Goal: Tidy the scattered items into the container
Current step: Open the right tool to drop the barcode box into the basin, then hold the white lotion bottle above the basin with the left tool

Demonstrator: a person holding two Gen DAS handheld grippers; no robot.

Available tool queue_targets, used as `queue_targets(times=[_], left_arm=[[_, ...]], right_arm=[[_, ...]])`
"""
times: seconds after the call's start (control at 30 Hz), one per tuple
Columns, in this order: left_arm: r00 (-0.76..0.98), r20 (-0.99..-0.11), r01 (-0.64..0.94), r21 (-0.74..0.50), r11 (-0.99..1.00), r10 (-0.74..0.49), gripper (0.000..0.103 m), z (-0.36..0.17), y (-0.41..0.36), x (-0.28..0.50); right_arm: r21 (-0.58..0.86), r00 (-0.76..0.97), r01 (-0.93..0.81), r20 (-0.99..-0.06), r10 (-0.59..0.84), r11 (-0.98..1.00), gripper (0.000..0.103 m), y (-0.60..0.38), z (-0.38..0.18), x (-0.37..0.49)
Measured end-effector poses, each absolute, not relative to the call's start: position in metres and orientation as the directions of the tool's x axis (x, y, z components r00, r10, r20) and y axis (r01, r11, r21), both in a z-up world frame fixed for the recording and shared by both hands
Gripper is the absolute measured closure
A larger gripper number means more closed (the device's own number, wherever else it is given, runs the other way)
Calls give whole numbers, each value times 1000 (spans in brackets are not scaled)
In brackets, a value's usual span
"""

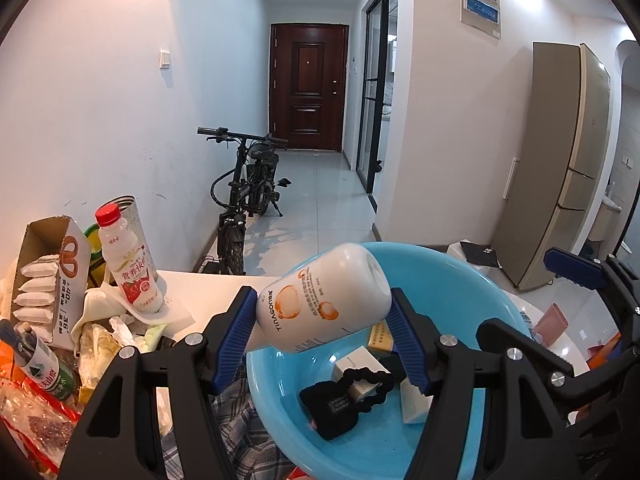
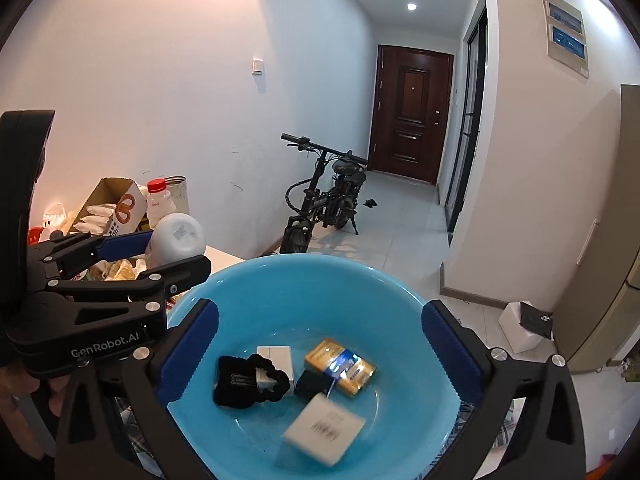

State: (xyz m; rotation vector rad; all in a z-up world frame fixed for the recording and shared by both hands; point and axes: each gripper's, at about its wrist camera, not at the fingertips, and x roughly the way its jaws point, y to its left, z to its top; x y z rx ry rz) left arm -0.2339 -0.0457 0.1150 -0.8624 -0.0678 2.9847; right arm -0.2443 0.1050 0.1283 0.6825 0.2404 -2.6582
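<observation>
Left wrist view: I see my left claw (image 1: 324,330) clamped on a white bottle (image 1: 326,298) with orange print, both blue pads pressing its sides.
Bottle position: tilted, base pointing away from me, held above the near rim of the blue basin (image 1: 460,268), not touching it.
Right claw: my right claw (image 2: 320,346) stands wide apart over the basin (image 2: 280,280), nothing between its pads (image 2: 192,340).
White box: a white box (image 2: 324,432) with a barcode shows blurred below the right claw, inside the basin; I cannot tell whether it rests on the bottom.
Basin contents: a black scrunchie (image 2: 264,380), a black pouch (image 2: 236,376), a small white carton (image 2: 276,356) and a yellow pack (image 2: 340,366) lie on the bottom.
Table: the table (image 1: 200,284) to the left carries a red-capped drink bottle (image 1: 128,260) and an open cardboard box (image 1: 48,272) of white packets.
</observation>
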Motion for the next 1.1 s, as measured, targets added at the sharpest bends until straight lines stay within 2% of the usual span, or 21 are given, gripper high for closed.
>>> queue_targets(times=[0.8, 1.1], left_arm=[[-841, -538, -41, -52, -998, 63, 39, 115, -37, -233], [-839, -542, -33, -50, -998, 55, 39, 113, -38, -235]], right_arm=[[-68, -822, 384, -481, -307, -921, 0, 110, 131, -243], [-141, -830, 387, -484, -278, -911, 0, 101, 128, -239]])
